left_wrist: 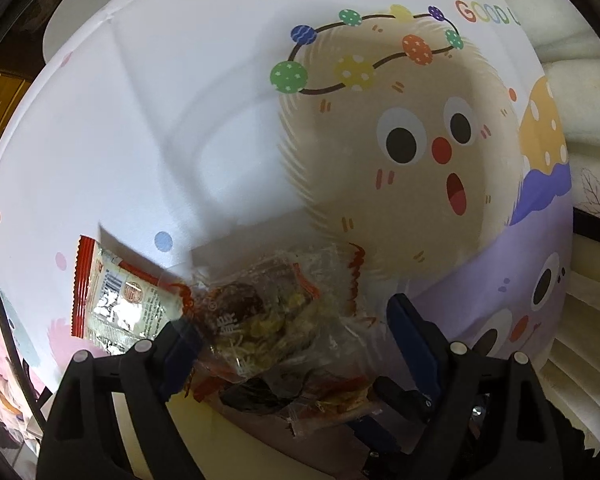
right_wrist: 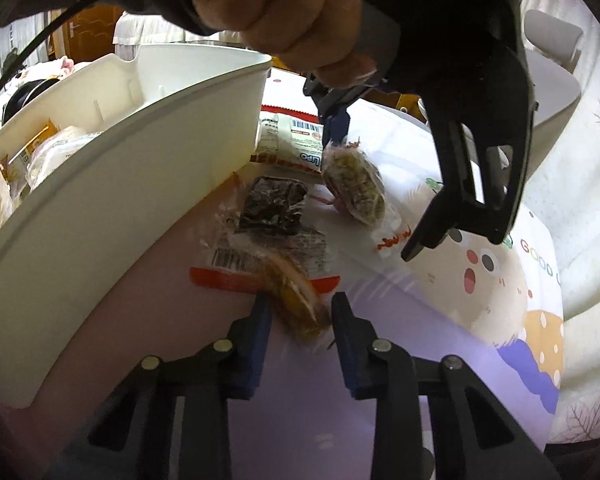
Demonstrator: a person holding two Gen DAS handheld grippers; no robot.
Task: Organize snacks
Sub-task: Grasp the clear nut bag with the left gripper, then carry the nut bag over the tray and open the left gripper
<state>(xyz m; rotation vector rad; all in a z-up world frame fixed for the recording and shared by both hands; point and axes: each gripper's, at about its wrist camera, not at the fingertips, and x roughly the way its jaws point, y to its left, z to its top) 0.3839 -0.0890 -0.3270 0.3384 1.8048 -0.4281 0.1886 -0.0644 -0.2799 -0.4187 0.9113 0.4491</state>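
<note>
A clear-wrapped yellow-green snack (left_wrist: 268, 328) (right_wrist: 356, 184) lies on the cartoon tablecloth (left_wrist: 420, 140). My left gripper (left_wrist: 290, 316) (right_wrist: 374, 188) stands over it, pointing down. Its jaws are wide, one blue pad (right_wrist: 336, 124) at the wrapper's far end and the other finger (right_wrist: 420, 240) beyond the near end, not pressing. In the right wrist view my right gripper (right_wrist: 300, 300) has its blue pads against a blurred brown snack packet (right_wrist: 288, 284). A dark brownie packet (right_wrist: 272, 208) and a red-edged white packet (right_wrist: 292, 136) (left_wrist: 112, 300) lie close by.
A white plastic bin (right_wrist: 120, 160) with several wrapped snacks inside stands at the left, close to the loose packets. A hand (right_wrist: 300, 12) holds the left gripper from above. The tablecloth (right_wrist: 460, 320) runs on to the right, with a white chair (right_wrist: 552, 40) beyond.
</note>
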